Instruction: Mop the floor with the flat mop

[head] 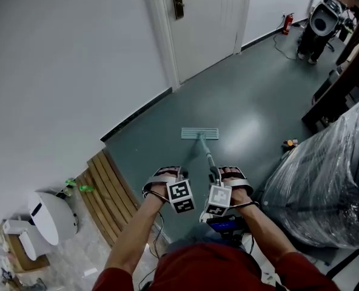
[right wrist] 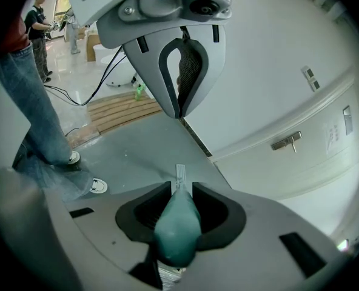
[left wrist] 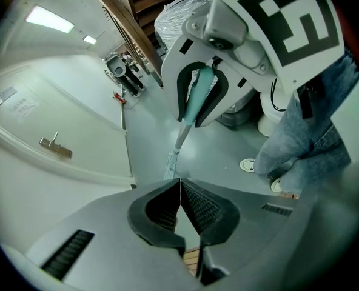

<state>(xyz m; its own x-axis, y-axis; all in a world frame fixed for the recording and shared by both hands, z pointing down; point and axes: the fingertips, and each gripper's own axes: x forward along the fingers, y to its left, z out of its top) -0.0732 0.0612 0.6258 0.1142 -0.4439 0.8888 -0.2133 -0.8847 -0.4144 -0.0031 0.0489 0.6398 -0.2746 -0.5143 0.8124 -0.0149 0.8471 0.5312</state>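
The right gripper view shows the right gripper clamped on the pale teal grip of the long-handled flat mop, and the left gripper view shows the left gripper with its jaws pressed together on nothing. Only the head view shows the mop's rectangular pad flat on the grey-green floor near the white panelled door, with slatted wooden boards farther from that door along the wall.

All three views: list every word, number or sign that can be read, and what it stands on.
None can be read.
Wall plate: print blurred.
Small notices on the wall near the door: too small.
Marker cubes: black-and-white patterns only, no letters.
Mop handle in the right claw: no print shows.
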